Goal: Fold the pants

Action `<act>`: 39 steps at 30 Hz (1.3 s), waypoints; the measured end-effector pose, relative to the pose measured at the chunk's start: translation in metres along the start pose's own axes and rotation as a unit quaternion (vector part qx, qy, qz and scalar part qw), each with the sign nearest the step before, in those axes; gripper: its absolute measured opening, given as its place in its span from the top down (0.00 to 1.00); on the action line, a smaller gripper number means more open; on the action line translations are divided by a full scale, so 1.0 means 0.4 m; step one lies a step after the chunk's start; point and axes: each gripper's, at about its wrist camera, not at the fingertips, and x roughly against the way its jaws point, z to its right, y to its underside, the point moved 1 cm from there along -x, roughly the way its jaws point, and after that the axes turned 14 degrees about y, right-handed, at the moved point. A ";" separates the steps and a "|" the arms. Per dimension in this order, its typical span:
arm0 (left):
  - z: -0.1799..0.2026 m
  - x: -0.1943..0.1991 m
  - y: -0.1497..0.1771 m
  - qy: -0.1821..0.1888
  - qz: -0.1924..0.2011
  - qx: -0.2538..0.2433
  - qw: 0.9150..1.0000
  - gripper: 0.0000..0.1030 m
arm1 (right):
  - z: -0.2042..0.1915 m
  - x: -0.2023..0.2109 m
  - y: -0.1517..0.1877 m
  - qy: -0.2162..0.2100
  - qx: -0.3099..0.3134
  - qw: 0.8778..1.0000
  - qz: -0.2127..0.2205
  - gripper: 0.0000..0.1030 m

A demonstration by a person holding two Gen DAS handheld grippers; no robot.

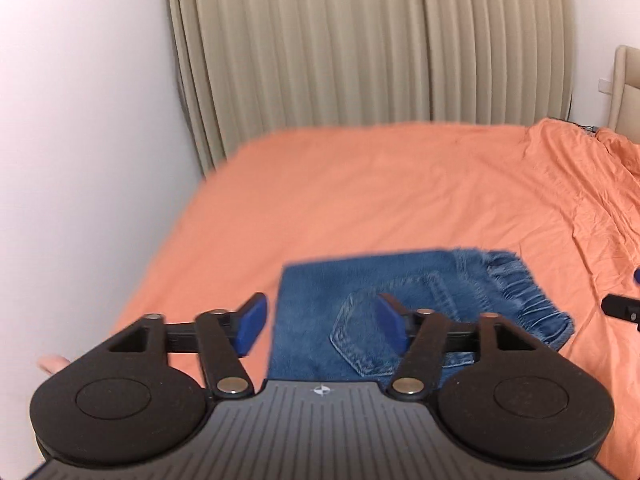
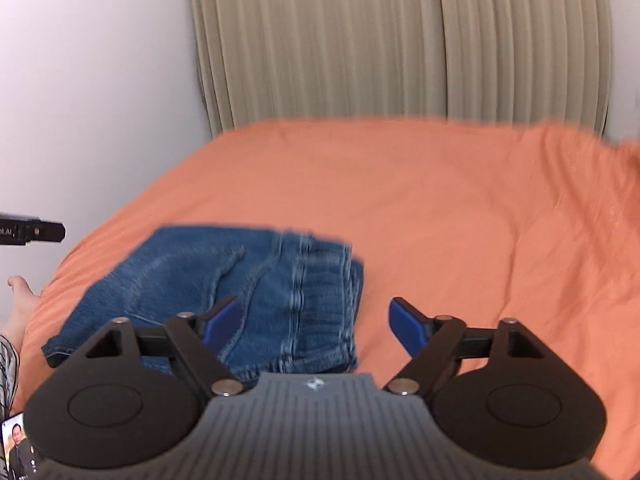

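Firstly, left wrist view: folded blue denim pants point(image 1: 372, 312), rectangular, back pocket stitched, elastic waistband gathered, lying on a smooth orange bedsheet point(image 1: 360, 188); ribbed beige curtain point(image 1: 320, 40) behind. Left gripper point(image 1: 320, 320), blue pads wide apart, grasps nothing.

Right wrist view: same pants point(image 2: 240, 280) left of centre. Right gripper point(image 2: 312, 326) spread wide, empty above them.

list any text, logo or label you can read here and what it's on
"ot.AI": white letters on the black left gripper body at the right view's left edge, cut off by the frame.
Round emblem on each gripper's grey body: a symbol, no letters.
Phone screen: shows a picture; any text too small to read.
Jeans: no readable label.
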 end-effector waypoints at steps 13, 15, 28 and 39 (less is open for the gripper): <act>0.213 0.218 0.104 -0.085 0.082 0.014 0.993 0.13 | 0.008 0.389 0.009 0.000 -0.017 0.991 0.136 0.22; 0.221 0.211 0.133 -0.081 0.068 0.027 0.994 0.09 | 0.004 0.410 0.037 -0.004 -0.028 0.991 0.132 0.22; 0.236 0.136 0.231 -0.052 0.003 0.044 0.998 0.07 | -0.069 0.326 0.195 0.034 0.007 0.997 0.062 0.22; 0.251 0.137 0.252 -0.044 -0.009 0.052 0.998 0.07 | -0.083 0.307 0.196 0.033 0.016 0.998 0.052 0.22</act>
